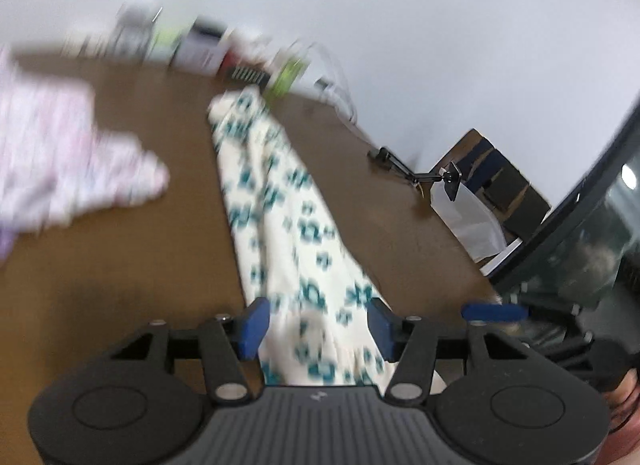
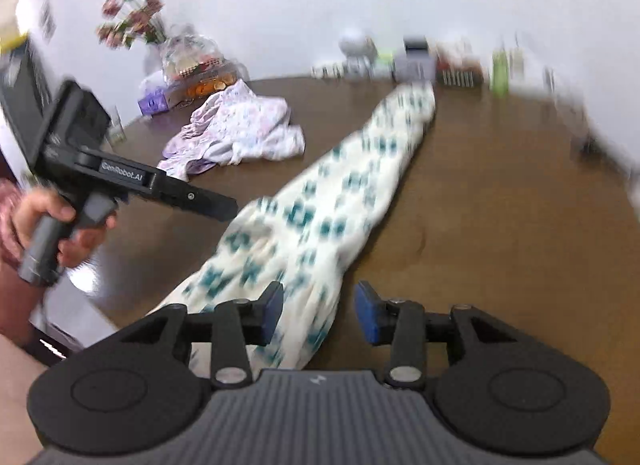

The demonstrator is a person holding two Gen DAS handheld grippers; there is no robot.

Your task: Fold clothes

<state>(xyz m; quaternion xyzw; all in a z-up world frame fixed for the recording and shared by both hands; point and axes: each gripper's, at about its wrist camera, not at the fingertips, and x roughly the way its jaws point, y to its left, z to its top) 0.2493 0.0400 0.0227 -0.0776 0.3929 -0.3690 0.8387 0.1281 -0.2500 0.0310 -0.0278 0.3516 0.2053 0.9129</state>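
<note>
Cream garment [image 2: 320, 201] with blurred teal motifs lies stretched in a long rumpled band across the brown bench [image 2: 500, 193], narrowing toward the clutter at the far wall, its near end bunched at the bench edge. Left gripper [image 1: 316, 331] and right gripper [image 2: 318, 313]: jaws parted, cloth running between the blue pads, none seen pressing. A crumpled pink-and-lilac garment [image 2: 240, 129] lies apart, to the left.

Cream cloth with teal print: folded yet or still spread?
Not folded: the cream teal-print cloth lies as one long, rumpled strip stretched across the brown table.
</note>
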